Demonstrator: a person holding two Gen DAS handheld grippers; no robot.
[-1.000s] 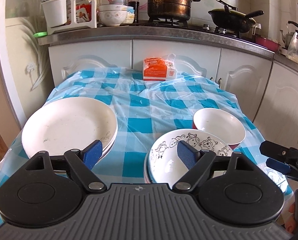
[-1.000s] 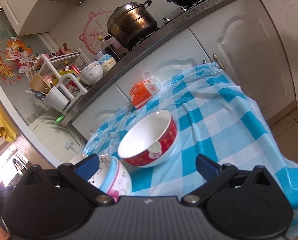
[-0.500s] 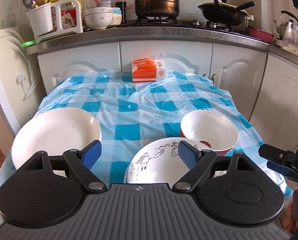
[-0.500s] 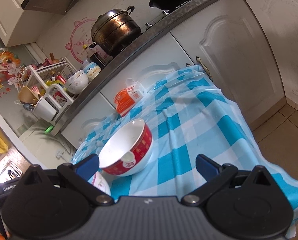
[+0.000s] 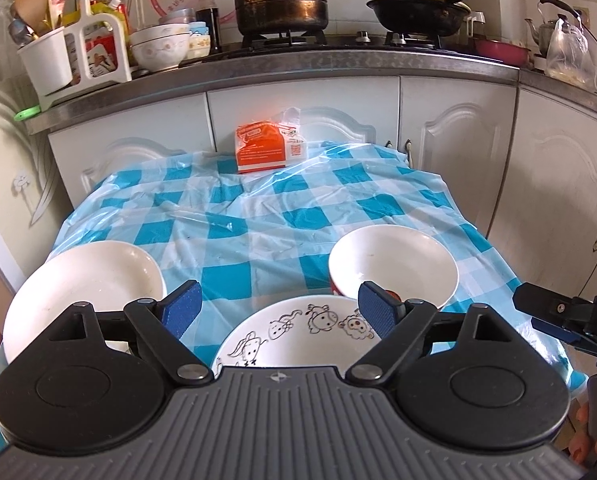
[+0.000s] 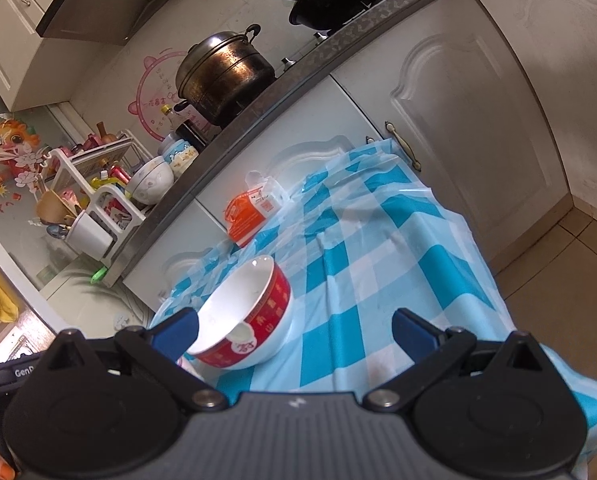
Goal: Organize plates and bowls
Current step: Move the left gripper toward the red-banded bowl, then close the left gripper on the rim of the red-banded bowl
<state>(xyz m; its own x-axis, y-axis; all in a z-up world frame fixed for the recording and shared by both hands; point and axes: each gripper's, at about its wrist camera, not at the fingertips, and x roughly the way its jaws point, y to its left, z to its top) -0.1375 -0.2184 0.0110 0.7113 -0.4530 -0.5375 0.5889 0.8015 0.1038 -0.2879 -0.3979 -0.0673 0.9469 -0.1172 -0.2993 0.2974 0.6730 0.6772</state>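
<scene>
- Pulling back from the table, the left gripper (image 5: 276, 306) now sits higher and farther off than a second ago: the cartoon-printed bowl (image 5: 298, 330) that filled the space between its fingers has slid to the bottom of the left wrist view, half hidden by the gripper body.
- Its blue pads stand wide apart and clasp nothing; the bowl lies below them, untouched.
- The right gripper (image 6: 294, 330) has also drawn away and tilted; the red-banded bowl (image 6: 246, 320) looks smaller and lower than before. Those fingers are spread wide too, and empty.
- On the blue checked tablecloth (image 5: 258, 216) the white plate (image 5: 84, 284) rests at the near left, the red-banded bowl at the near right just behind the cartoon bowl; their rims look close, perhaps touching, though the finger blocks that spot.
- An orange carton (image 5: 266, 152) stands at the far edge.
- Judged from this, the retreat reads as a release or a reset: the bowls are grouped but not nested, so stacking seems the likely step left.
</scene>
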